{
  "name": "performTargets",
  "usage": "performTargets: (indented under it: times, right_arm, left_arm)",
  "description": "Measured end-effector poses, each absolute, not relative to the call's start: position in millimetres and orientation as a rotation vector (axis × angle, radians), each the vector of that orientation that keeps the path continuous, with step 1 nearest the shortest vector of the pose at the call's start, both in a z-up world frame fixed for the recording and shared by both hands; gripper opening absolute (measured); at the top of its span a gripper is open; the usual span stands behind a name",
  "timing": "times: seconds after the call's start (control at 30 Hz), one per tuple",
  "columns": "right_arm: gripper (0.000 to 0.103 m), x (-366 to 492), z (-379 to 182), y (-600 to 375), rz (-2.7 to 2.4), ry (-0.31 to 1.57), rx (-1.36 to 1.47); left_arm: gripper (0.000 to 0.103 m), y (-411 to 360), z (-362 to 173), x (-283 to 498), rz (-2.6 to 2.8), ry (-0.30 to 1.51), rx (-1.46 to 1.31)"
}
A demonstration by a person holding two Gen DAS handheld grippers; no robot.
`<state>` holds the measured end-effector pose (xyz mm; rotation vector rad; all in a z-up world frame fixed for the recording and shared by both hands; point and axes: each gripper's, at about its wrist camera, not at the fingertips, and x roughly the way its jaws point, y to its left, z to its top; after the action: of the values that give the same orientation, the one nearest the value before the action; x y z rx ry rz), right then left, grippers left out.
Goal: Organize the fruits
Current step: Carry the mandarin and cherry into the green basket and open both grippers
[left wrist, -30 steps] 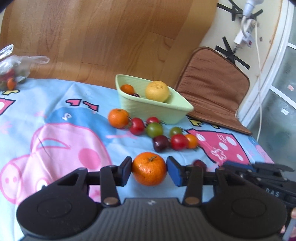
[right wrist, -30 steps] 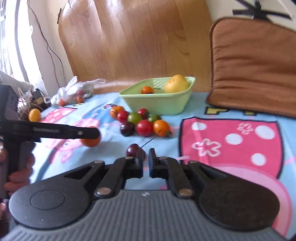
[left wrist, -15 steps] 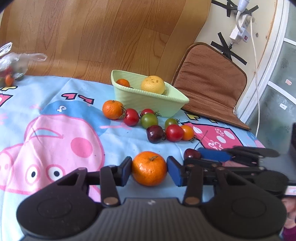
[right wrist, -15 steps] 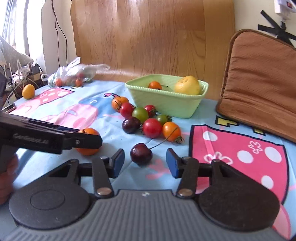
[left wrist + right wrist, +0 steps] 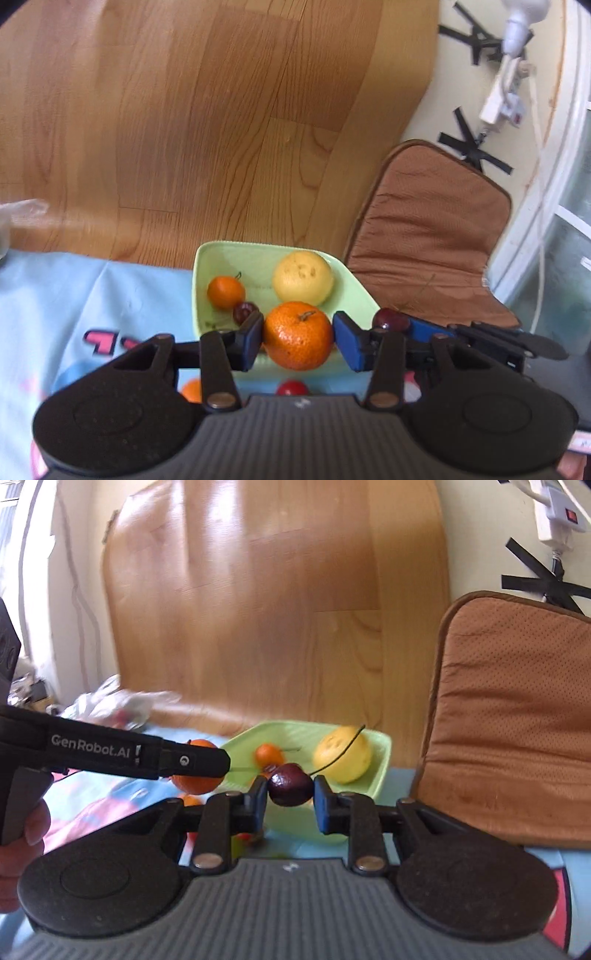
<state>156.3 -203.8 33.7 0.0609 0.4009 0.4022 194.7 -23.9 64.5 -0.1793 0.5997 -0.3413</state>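
My left gripper [image 5: 298, 335] is shut on an orange mandarin [image 5: 297, 335] and holds it in the air just before the near rim of the pale green bowl [image 5: 207, 258]. The bowl holds a yellow lemon [image 5: 303, 277], a small orange fruit [image 5: 225, 292] and a dark cherry [image 5: 244, 312]. My right gripper [image 5: 290, 797] is shut on a dark red cherry [image 5: 290, 784] with a long stem, lifted in front of the bowl [image 5: 380, 760]. It also shows in the left wrist view [image 5: 391, 325], to the right of the mandarin.
A brown cushion [image 5: 432, 229] leans to the right of the bowl. A wooden board [image 5: 184, 110] stands behind it. Several small tomatoes [image 5: 292, 387] lie on the blue cartoon cloth [image 5: 74, 295] below the grippers. A plastic bag [image 5: 118, 705] lies at the far left.
Both grippers have risen from the cloth and moved toward the bowl. The right gripper has shut on the cherry and lifted it. The left one still holds the mandarin.
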Motion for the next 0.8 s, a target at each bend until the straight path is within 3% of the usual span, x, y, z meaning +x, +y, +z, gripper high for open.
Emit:
performTargets:
  times: [0.2, 0.33, 0.53, 0.8]
  right_arm:
    - [0.031, 200, 15, -207, 0.386, 0.436, 0.087]
    - [0.04, 193, 12, -209, 0.372, 0.399, 0.057]
    - [0.04, 163, 30, -226, 0.373, 0.323, 0.148]
    - [0.04, 117, 41, -213, 0.529, 0.382, 0.231]
  left_arm:
    - [0.045, -45, 37, 261, -0.276, 0.691, -0.139]
    - [0.047, -44, 41, 260, -0.245, 0.688, -0.167]
    - [0.049, -6, 66, 163, -0.218, 0.574, -0.218]
    - [0.049, 12, 19, 23, -0.082, 0.534, -0.087]
